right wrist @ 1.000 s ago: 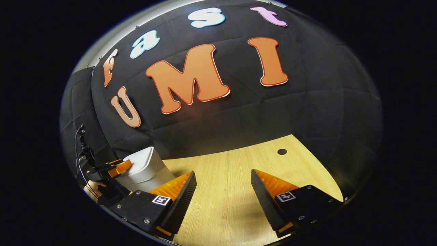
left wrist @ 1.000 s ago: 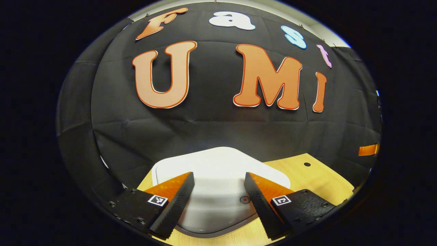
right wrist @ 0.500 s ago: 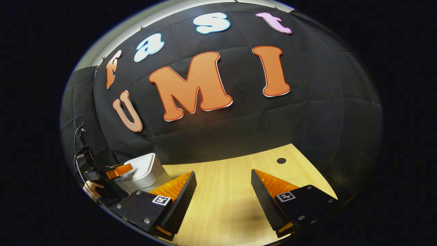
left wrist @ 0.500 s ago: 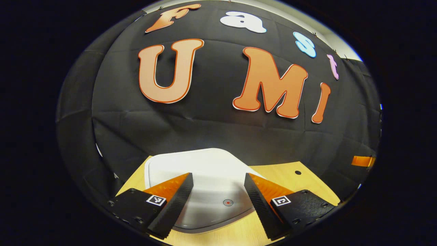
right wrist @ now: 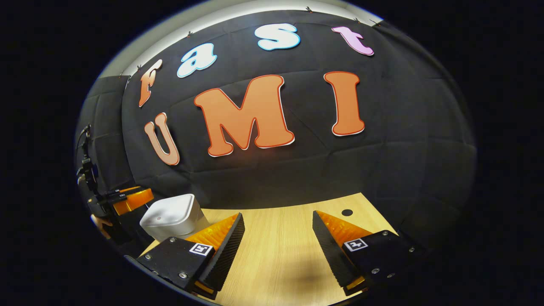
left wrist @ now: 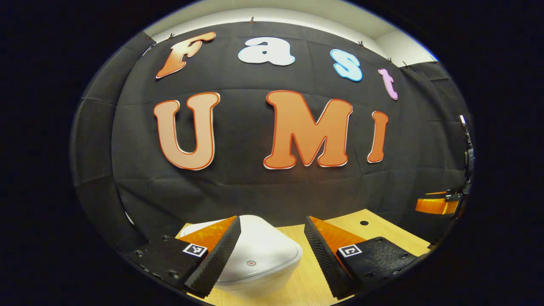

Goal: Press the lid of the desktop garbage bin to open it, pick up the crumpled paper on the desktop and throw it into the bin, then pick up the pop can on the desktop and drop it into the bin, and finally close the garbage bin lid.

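L gripper (left wrist: 272, 250) is hanging above the near side of the bin (left wrist: 259, 263), fingers spread wide, gripping nothing. Bin is white, sitting on the wood table (left wrist: 340, 227), lid (left wrist: 255, 248) lying flat and shut, small red dot (left wrist: 251, 263) on top near the front edge. In the left gripper view the bin is sitting between the two fingers and a bit to the left; left finger (left wrist: 214, 259) is overlapping the bin's left part, right finger (left wrist: 321, 255) is off to its right over bare table. Can't tell if either finger is touching the lid. Dark round hole (left wrist: 364, 222) in the table far right. R gripper (left wrist: 437, 205) is showing at the far right edge of that view, well apart from the bin.

R gripper (right wrist: 278, 250) is hanging over bare table (right wrist: 280, 238), fingers released and wide apart, nothing between them. In the right gripper view the bin (right wrist: 172, 216) is at the left, just behind the left finger (right wrist: 223, 250). L gripper (right wrist: 123, 199) is sitting just left of the bin with a hand (right wrist: 100, 221) below it at the edge. Table hole (right wrist: 347, 212) is far right, past the right finger (right wrist: 329, 250).

Paper + can: not spotting them on the visible table.
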`<state>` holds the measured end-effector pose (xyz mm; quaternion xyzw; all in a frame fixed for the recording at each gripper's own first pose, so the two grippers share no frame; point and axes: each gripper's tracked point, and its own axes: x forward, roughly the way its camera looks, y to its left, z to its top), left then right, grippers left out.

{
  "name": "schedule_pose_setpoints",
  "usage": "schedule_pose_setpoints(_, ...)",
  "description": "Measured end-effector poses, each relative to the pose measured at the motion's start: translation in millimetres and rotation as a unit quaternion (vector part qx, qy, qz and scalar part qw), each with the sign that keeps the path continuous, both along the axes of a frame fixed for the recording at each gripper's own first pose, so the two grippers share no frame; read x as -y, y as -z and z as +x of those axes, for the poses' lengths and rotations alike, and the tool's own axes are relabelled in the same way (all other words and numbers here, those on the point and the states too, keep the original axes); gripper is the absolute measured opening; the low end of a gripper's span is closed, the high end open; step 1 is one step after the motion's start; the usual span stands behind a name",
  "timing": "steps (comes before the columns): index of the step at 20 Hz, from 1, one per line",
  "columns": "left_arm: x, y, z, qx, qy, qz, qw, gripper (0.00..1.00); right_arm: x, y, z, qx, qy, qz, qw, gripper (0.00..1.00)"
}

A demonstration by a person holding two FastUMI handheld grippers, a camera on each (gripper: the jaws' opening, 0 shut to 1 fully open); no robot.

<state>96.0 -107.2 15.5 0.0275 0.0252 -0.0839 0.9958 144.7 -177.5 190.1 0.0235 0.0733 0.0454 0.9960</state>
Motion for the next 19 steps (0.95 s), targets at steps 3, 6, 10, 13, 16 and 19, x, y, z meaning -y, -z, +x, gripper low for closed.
schedule_pose_setpoints(3, 17, -5, -10, 0.013, 0.011, -0.005, 1.000, 0.95, 0, -1, -4, 0.009, 0.004, -0.011, 1.000, 0.96)
schedule_pose_setpoints(6, 24, 2, -14, 0.017, 0.014, -0.016, 1.000, 0.96, 1, -6, -7, 0.025, 0.009, -0.021, 0.999, 0.96)
schedule_pose_setpoints(10, 21, 12, -16, 0.010, 0.007, -0.020, 1.000, 0.96, -2, -3, -9, 0.027, 0.008, -0.032, 0.999, 0.96)
schedule_pose_setpoints(13, 15, 13, -19, 0.008, 0.001, -0.023, 1.000, 0.96, -3, -4, -9, 0.029, 0.008, -0.030, 0.999, 0.96)
schedule_pose_setpoints(16, 12, 13, -22, 0.008, 0.000, -0.023, 1.000, 0.96, -4, -5, -10, 0.029, 0.007, -0.028, 0.999, 0.96)
schedule_pose_setpoints(19, 9, 14, -23, 0.005, -0.005, -0.016, 1.000, 0.95, -5, -7, -12, 0.032, 0.008, -0.025, 0.999, 0.96)
